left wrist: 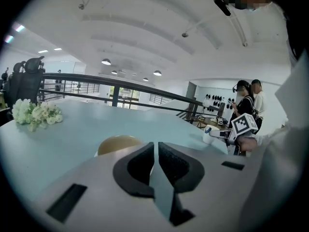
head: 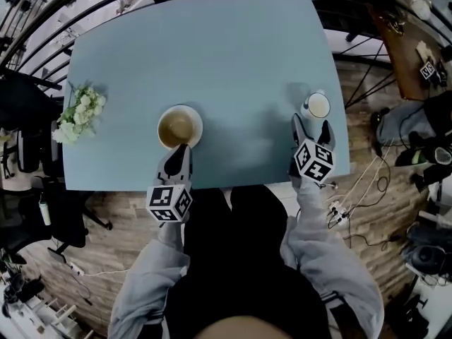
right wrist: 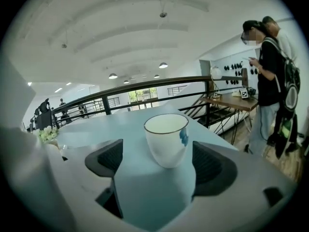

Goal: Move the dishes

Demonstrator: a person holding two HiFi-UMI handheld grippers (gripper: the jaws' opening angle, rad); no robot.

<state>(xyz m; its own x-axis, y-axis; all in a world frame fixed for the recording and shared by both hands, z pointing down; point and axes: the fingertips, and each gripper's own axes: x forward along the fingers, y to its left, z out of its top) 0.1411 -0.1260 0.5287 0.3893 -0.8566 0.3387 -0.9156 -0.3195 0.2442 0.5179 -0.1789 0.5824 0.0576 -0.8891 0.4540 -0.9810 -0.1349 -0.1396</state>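
Note:
A tan bowl with a white rim stands near the front edge of the light blue table. My left gripper is shut just in front of the bowl, its tips at the near rim, and I cannot tell if they touch it. A white cup with a blue mark stands at the table's right front. My right gripper is open, one finger on either side of the cup's near side. In the right gripper view the cup stands upright between the spread jaws of the right gripper, and the pads are clear of it.
A bunch of white flowers lies at the table's left edge. A railing runs behind the table. Two people stand to the right beside a wooden desk. Cables lie on the wood floor at the right.

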